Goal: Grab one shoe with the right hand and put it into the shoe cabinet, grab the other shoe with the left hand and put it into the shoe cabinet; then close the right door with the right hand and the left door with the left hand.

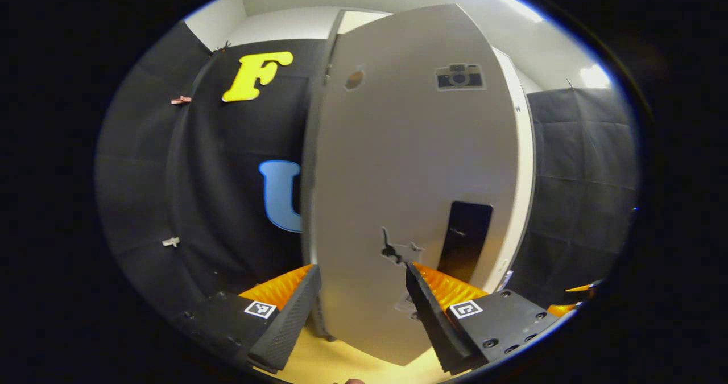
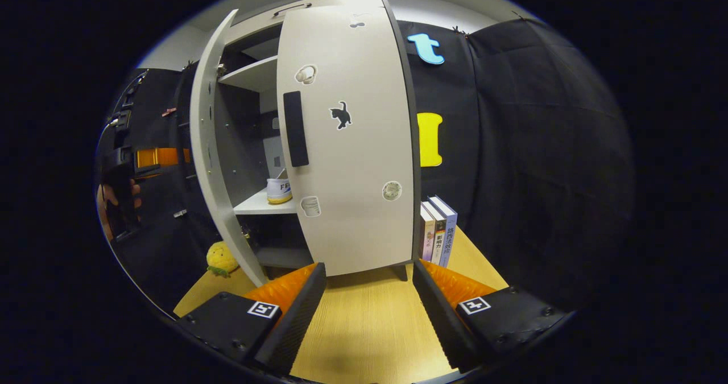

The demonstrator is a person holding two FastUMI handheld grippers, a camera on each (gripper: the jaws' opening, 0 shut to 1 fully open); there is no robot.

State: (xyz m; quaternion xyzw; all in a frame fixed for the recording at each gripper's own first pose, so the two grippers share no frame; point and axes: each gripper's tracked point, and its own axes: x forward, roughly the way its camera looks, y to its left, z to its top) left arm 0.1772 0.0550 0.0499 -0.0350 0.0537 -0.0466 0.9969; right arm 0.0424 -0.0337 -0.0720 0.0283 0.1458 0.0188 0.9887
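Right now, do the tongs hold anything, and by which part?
Nothing is held. The left tongs stand open before the left door; the right tongs are open, empty.

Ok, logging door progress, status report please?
Both grippers open, holding nothing. White right door closed; white left door ajar, left gripper at it. White shoe shelved. Nothing blocking.

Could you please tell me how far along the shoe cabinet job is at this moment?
Done: a shoe sits on a shelf inside the cabinet, and the right door looks closed. In hand: the open left gripper is close against the left door, which stands ajar. Left: swinging it shut. The second shoe's place is hidden.
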